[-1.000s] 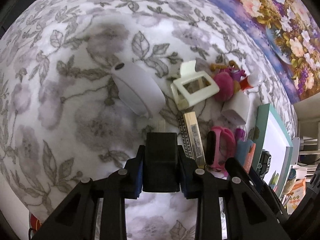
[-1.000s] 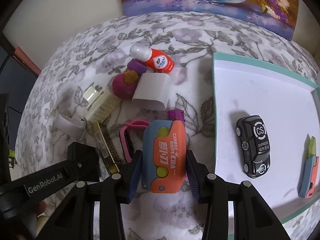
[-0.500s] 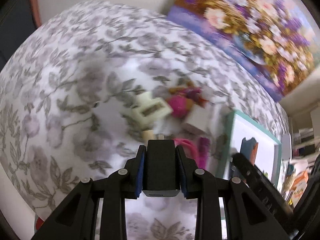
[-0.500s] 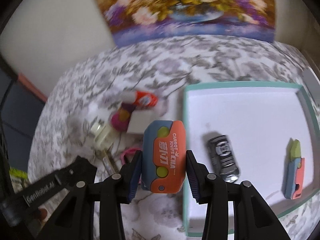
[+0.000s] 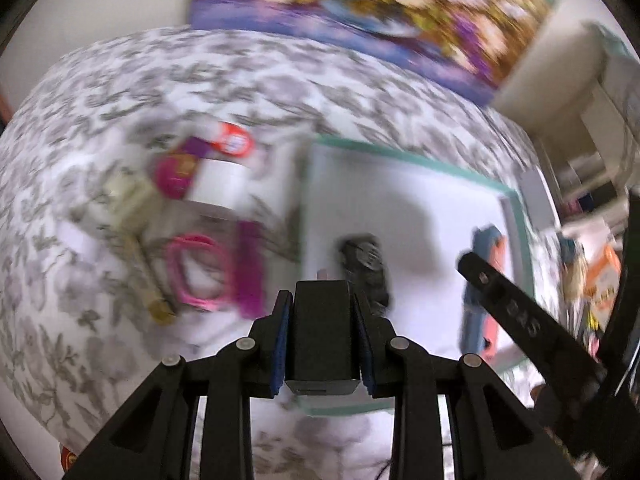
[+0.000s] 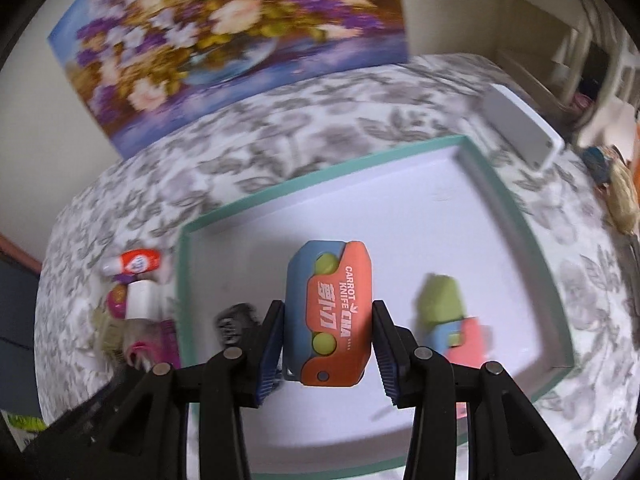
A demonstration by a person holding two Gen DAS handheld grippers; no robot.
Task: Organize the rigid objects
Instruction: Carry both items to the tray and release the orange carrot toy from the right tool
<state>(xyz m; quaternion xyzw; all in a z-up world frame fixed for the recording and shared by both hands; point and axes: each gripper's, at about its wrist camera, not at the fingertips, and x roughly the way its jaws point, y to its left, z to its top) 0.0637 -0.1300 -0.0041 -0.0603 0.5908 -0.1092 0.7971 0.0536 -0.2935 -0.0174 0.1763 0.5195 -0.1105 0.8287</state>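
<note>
My left gripper [image 5: 322, 308] is shut on a black block [image 5: 322, 340] and hangs over the near-left part of a white tray with a teal rim [image 5: 400, 152]. A black toy car [image 5: 366, 264] lies in the tray just beyond it. My right gripper [image 6: 330, 316] is shut on a blue and orange toy carrot knife [image 6: 334, 292] above the middle of the same tray [image 6: 320, 172]. A second carrot knife with a green blade [image 6: 446, 320] lies in the tray to its right, and the car [image 6: 234, 322] to its left.
Left of the tray lies a pile: a white box [image 5: 218, 188], a pink round toy [image 5: 176, 172], a red and white bottle [image 5: 234, 142], a pink band [image 5: 198, 272], a purple piece [image 5: 250, 268]. A flower painting [image 6: 240, 40] leans at the back. A white device [image 6: 520, 128] lies past the tray's right corner.
Both grippers have swung right from the pile to above the tray and risen a little, each keeping its object. Both views have rolled and are blurred.
</note>
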